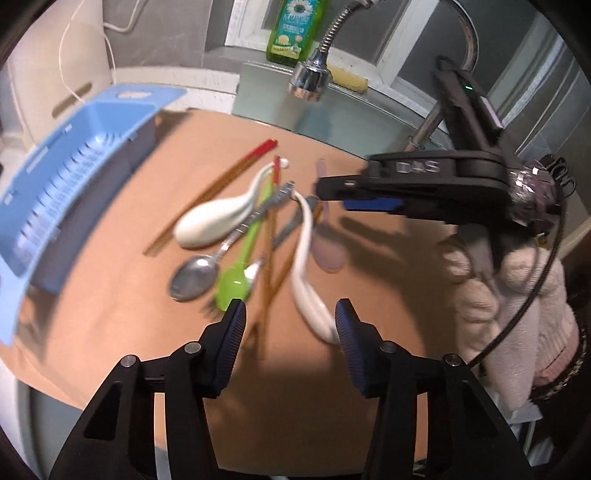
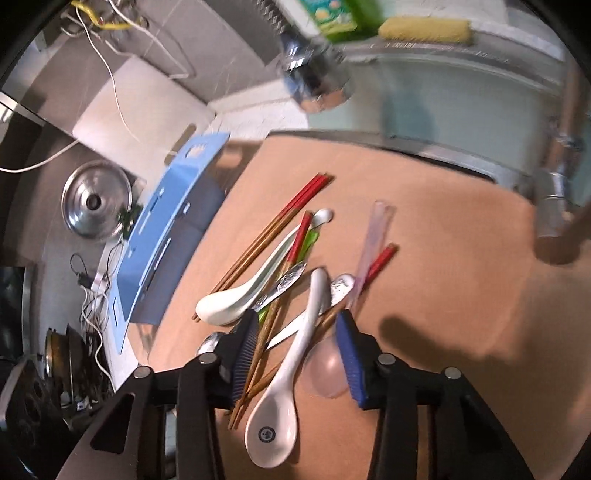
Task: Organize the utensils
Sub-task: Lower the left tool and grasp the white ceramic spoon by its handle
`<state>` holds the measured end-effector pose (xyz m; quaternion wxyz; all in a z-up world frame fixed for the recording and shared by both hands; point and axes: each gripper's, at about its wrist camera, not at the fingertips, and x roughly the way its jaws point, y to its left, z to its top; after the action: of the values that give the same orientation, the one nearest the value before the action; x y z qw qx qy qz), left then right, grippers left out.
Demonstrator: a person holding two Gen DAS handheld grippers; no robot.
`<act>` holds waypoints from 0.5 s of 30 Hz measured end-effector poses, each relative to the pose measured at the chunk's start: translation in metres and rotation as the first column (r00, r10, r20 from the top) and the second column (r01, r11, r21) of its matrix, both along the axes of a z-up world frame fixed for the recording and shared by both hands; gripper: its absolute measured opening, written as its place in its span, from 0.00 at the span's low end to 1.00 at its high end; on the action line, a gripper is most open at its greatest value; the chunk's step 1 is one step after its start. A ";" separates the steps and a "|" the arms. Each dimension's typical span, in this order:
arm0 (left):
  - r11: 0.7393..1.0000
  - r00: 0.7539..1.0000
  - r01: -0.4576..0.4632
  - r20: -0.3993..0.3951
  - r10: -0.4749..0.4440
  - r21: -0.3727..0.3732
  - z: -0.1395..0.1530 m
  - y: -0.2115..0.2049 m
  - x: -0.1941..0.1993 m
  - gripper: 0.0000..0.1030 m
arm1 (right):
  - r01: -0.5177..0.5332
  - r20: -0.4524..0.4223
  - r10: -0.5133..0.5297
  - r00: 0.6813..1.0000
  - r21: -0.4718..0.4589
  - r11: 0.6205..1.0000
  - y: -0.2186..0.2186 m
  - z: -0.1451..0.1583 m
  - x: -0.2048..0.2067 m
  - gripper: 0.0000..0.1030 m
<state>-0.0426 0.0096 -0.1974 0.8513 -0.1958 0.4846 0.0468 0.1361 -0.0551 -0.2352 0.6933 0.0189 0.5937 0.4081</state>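
Observation:
A pile of utensils lies on the tan board [image 1: 110, 306]: two white ceramic spoons [image 1: 212, 221] [image 2: 284, 391], a metal spoon [image 1: 194, 275], a green plastic spoon [image 1: 236, 273], a clear pinkish spoon [image 2: 328, 365] and red-tipped chopsticks [image 2: 280, 221]. A blue plastic drainer basket [image 1: 74, 184] stands at the board's left. My left gripper [image 1: 290, 314] is open just before the pile, empty. My right gripper [image 2: 297, 328] is open above the pile, straddling a white spoon and chopsticks; it also shows in the left wrist view [image 1: 332, 192].
A sink with a chrome faucet head [image 1: 308, 75] lies behind the board, with a green soap bottle [image 1: 295, 29] and yellow sponge [image 2: 424, 29]. A pot lid [image 2: 96, 199], cables and cookware sit left of the basket.

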 end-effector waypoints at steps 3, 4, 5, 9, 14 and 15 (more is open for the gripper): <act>1.000 1.000 -0.008 -0.003 0.008 -0.022 -0.004 -0.007 0.006 0.47 | -0.017 -0.030 0.017 0.999 -0.008 1.000 0.009 -0.009 0.003 0.31; 1.000 1.000 -0.010 -0.010 0.009 -0.029 -0.006 -0.009 0.008 0.47 | -0.018 -0.031 0.017 0.999 -0.018 1.000 0.011 -0.011 0.005 0.30; 0.999 1.000 -0.011 -0.014 0.010 -0.033 -0.008 -0.011 0.010 0.47 | -0.018 -0.033 0.017 0.999 -0.021 1.000 0.012 -0.012 0.006 0.29; 1.000 0.999 -0.010 -0.037 0.009 -0.026 -0.017 -0.017 0.015 0.47 | -0.011 -0.062 0.008 0.998 -0.047 0.999 0.018 -0.022 0.011 0.24; 1.000 0.998 -0.015 -0.060 0.014 -0.025 -0.029 -0.017 0.015 0.35 | -0.009 -0.061 0.004 0.998 -0.093 0.996 0.023 -0.030 0.014 0.20; 1.000 0.998 -0.015 -0.062 0.013 -0.026 -0.031 -0.017 0.015 0.31 | -0.011 -0.058 0.005 0.998 -0.100 0.995 0.025 -0.030 0.014 0.20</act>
<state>-0.0281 -0.0074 -0.2285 0.8328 -0.2087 0.5100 0.0526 0.1503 -0.0306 -0.2655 0.6744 -0.0064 0.6332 0.3797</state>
